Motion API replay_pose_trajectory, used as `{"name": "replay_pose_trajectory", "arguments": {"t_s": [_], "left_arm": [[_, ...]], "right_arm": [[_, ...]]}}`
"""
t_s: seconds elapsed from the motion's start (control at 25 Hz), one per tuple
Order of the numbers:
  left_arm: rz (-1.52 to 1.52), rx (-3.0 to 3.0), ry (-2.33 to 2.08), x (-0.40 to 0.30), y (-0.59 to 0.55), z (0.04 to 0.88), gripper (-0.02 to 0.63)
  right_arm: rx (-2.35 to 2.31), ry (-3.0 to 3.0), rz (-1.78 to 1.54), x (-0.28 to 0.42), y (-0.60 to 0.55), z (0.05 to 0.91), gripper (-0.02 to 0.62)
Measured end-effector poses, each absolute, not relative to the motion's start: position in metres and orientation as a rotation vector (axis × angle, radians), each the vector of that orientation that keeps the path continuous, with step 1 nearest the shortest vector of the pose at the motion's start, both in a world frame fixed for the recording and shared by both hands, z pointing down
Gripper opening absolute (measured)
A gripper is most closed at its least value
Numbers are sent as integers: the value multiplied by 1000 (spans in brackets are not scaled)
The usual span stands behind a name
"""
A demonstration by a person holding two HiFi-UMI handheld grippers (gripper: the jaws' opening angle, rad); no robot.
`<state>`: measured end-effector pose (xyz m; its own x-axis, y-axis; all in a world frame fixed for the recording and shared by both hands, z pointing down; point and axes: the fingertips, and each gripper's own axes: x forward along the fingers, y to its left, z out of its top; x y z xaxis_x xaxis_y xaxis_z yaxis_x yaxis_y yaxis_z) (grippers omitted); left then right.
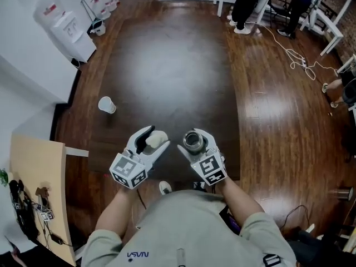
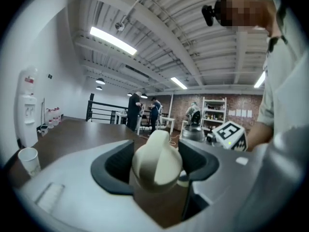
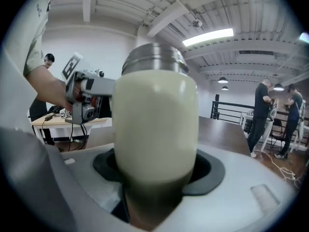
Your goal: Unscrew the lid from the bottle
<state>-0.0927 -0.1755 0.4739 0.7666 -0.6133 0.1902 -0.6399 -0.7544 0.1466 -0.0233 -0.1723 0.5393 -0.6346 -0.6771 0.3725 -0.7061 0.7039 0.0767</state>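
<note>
A cream lid (image 1: 158,139) sits between the jaws of my left gripper (image 1: 157,137), which is shut on it. In the left gripper view the lid (image 2: 157,161) fills the gap between the dark pads. My right gripper (image 1: 194,141) is shut on the cream bottle (image 1: 193,140), whose open steel mouth points up. The right gripper view shows the bottle (image 3: 155,124) upright with its metal neck on top, and the left gripper (image 3: 87,95) beside it. Lid and bottle are apart, side by side above the near edge of the dark table (image 1: 167,65).
A paper cup (image 1: 107,104) stands on the table's left side. A water dispenser (image 1: 64,24) is at the far left wall, and a light wooden desk (image 1: 39,188) with cables at the near left. People (image 1: 245,10) stand at the back, and cords (image 1: 295,54) lie on the floor.
</note>
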Motion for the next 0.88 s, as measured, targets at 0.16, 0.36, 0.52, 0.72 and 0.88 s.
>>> {"name": "replay_pose_trajectory", "arguments": {"t_s": [0.16,0.36,0.52,0.72,0.88], "left_arm": [[326,2728,-961,-86,-178,529,296],[506,2731,-924,-69,-172,579,296],[657,2739,-893,-64,-171,612,295],[786,2727,-851,-62,-177,642,295],[856,2678,-860,-69,-179,658,295]], "right_arm": [[1133,-2533,169,-8,-179,561,301],[1188,-2525,238,6,-182,580,302],[1197,-2519,243,12,-185,591,301],[1188,-2515,249,13,-192,604,301],[1185,-2541,241,11,-196,604,301]]}}
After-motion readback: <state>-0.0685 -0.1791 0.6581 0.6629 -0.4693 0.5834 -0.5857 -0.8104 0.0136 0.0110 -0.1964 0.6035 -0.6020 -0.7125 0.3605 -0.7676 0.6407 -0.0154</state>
